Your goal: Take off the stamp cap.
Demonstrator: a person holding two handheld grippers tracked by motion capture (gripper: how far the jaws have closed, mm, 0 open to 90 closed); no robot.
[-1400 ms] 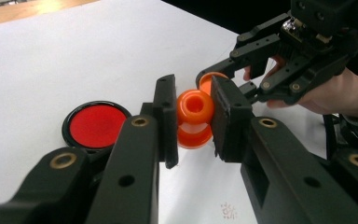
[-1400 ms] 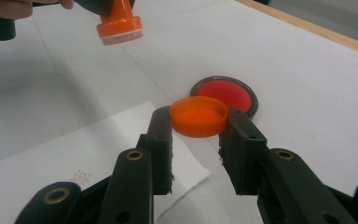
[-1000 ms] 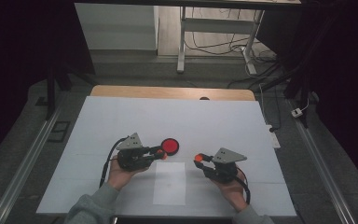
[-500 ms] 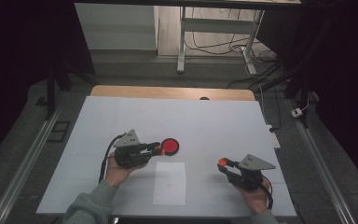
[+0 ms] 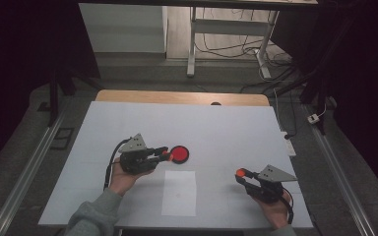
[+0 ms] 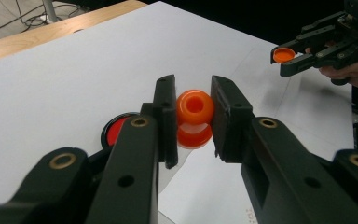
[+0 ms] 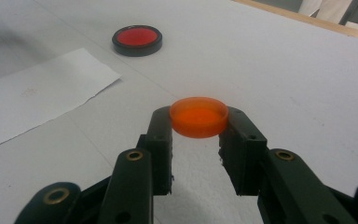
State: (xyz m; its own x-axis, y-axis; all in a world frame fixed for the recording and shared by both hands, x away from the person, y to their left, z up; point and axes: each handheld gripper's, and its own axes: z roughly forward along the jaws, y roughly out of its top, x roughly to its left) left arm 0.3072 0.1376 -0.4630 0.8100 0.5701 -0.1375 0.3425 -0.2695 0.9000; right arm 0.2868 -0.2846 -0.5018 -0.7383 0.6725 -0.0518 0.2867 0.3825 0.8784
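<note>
White bench [image 5: 216,123], wooden far edge, paper sheet [image 5: 179,192] near front; dim room, cables on floor beyond. Left gripper [image 6: 193,116] fingers clamped on orange bottle [image 6: 194,117] beside red disc [image 5: 179,154]. Right gripper [image 7: 198,126] fingers clamped on orange cap [image 7: 198,116] (farther right than a second ago, well apart).

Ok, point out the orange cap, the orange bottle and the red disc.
orange cap [image 7: 198,116]: right gripper view, on its front wall.
orange bottle [image 6: 195,112]: left gripper view, beside its open mouth.
red disc [image 7: 137,36]: right gripper view, on its red centre.
</note>
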